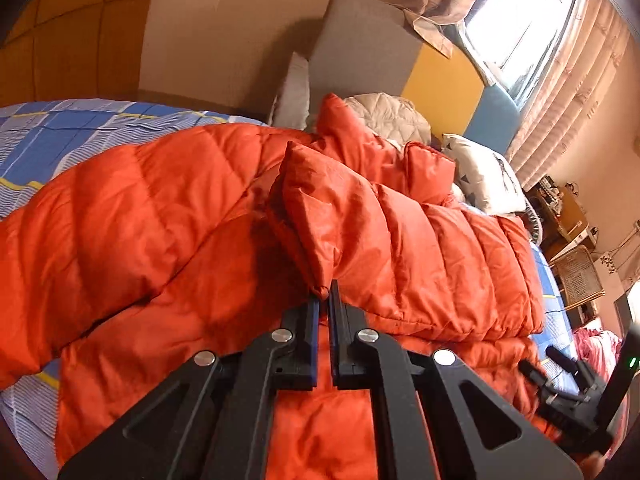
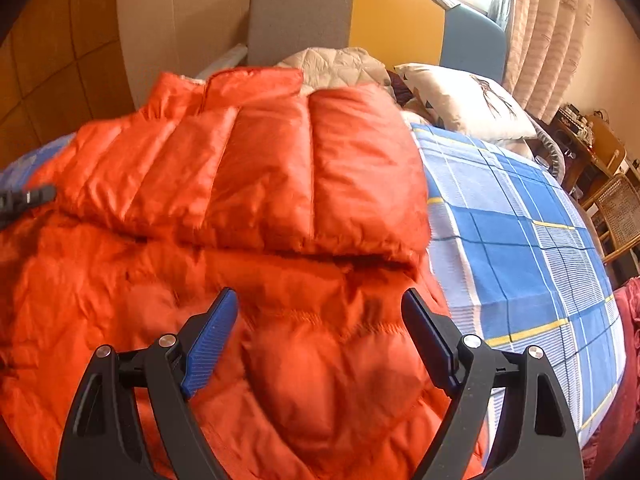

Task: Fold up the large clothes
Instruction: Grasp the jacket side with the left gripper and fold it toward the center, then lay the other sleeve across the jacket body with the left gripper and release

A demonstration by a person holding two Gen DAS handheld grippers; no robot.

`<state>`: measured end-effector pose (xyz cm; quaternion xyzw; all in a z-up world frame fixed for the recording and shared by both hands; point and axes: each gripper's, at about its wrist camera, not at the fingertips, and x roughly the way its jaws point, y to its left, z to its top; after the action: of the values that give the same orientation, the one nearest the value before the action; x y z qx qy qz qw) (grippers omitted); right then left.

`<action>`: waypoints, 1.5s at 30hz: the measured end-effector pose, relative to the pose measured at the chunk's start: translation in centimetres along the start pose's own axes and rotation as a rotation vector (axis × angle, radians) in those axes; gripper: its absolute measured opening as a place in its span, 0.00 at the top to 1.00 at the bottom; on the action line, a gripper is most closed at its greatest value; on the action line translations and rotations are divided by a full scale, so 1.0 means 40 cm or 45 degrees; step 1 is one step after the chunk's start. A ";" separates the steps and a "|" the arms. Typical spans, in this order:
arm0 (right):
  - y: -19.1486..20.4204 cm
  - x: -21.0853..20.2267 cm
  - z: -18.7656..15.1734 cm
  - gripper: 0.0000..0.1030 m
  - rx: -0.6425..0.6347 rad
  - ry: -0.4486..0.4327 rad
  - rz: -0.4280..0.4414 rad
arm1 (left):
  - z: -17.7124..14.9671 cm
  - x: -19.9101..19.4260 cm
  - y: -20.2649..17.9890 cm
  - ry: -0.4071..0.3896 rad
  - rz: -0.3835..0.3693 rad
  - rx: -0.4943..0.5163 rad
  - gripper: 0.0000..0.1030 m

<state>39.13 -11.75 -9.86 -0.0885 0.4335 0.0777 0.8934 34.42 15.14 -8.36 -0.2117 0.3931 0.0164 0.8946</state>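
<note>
Left wrist view: my left gripper (image 1: 323, 294) is clamped down to a narrow slit, pinching a fold of the one orange puffer jacket (image 1: 180, 208) at its tips. The pinched part is a sleeve-like flap (image 1: 320, 200) lifted off the body of the jacket. The jacket lies spread across the bed (image 1: 60, 128), covering most of the blue plaid sheet; the sheet shows only at the left edge and bottom left corner. At the head edge I count one white patterned pillow (image 1: 486, 178), one beige quilted blanket (image 1: 386, 114), and a headboard (image 1: 400, 64) in three panels: grey, yellow, blue. My right gripper (image 1: 560, 376) shows blurred at the right edge, over the jacket's near right part.

Right wrist view: my right gripper (image 2: 320, 320) stands wide, two blue pads (image 2: 210, 336) apart, nothing between them; it hangs over the jacket (image 2: 260, 184) near the bed's near edge. One folded-over layer of jacket lies on top, collar toward the head edge. The plaid sheet (image 2: 512, 220) is bare on the right side. One pillow (image 2: 460, 100) sits at the far right corner. One wicker chair (image 2: 620, 208) stands beside the bed's right edge. The left gripper's tip (image 2: 32, 196) pokes in at the left.
</note>
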 end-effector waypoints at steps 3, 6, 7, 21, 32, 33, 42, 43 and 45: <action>0.003 0.010 0.031 0.19 0.050 -0.012 0.037 | -0.010 -0.003 0.011 -0.005 0.018 -0.003 0.97; 0.011 0.014 0.066 0.19 0.076 -0.052 0.053 | -0.018 -0.004 0.014 -0.017 0.050 0.003 0.97; 0.011 0.017 0.079 0.19 0.087 -0.073 0.054 | -0.023 -0.006 0.015 -0.021 0.063 0.008 0.97; 0.037 0.268 0.167 0.21 0.089 0.114 0.072 | -0.069 0.051 0.042 0.019 0.207 0.019 0.94; 0.056 0.086 0.099 0.16 0.058 0.042 0.132 | -0.120 -0.129 0.098 -0.082 0.269 -0.077 0.53; 0.066 0.064 0.080 0.16 0.040 0.045 0.147 | -0.129 -0.146 0.106 -0.091 0.288 -0.078 0.53; 0.134 -0.080 -0.078 0.16 -0.117 0.015 0.155 | -0.223 -0.286 0.186 -0.157 0.363 -0.108 0.39; 0.135 -0.086 -0.091 0.16 -0.121 0.019 0.160 | -0.233 -0.298 0.201 -0.157 0.363 -0.124 0.38; 0.139 -0.099 -0.120 0.16 -0.133 0.023 0.148 | -0.251 -0.317 0.231 -0.154 0.366 -0.158 0.36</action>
<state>31.86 -7.65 -10.16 -0.1102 0.4412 0.1513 0.8777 16.88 21.34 -8.76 -0.2068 0.3630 0.1810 0.8903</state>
